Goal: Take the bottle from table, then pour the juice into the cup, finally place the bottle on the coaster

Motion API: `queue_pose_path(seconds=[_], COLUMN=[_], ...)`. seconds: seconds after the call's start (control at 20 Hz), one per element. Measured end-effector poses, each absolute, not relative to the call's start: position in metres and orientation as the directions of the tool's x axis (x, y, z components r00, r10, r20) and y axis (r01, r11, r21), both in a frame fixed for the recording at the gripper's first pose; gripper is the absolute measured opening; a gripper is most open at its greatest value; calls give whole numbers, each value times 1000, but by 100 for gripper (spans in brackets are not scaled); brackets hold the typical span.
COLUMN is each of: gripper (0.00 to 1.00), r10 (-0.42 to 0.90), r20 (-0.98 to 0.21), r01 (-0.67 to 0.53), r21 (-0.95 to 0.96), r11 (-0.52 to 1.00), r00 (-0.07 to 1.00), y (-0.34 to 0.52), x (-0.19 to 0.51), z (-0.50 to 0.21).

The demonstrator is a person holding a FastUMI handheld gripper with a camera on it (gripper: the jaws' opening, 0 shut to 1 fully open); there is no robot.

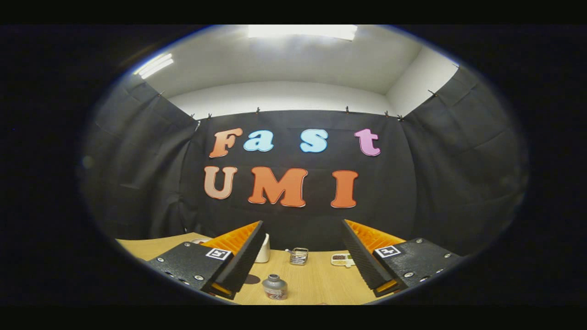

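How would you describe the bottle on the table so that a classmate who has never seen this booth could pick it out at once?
Start at the wooden table below the black cloth wall. Between the open gripper fingers, nearer than anything else there, stands the bottle. It is squat and grey-capped, unlike the wire-handled glass jar and the flat dish beyond it, or the white cup behind one finger.
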State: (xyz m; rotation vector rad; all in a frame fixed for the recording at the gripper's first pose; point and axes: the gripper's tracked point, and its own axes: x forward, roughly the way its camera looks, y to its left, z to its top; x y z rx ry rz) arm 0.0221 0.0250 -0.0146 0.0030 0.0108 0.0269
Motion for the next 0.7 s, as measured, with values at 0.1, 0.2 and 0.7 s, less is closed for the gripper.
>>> queue_pose_path(seconds=[0.1,0.2,0.7], gripper=[97,98,98], r10=[36,38,51], r20=[-6,-6,-60], r01=[-36,-38,-49], r21=[17,14,34], r11=[999,999,998], r00=[999,999,997], y=[26,24,23], x=[20,18,19], z=[-17,-21,-66])
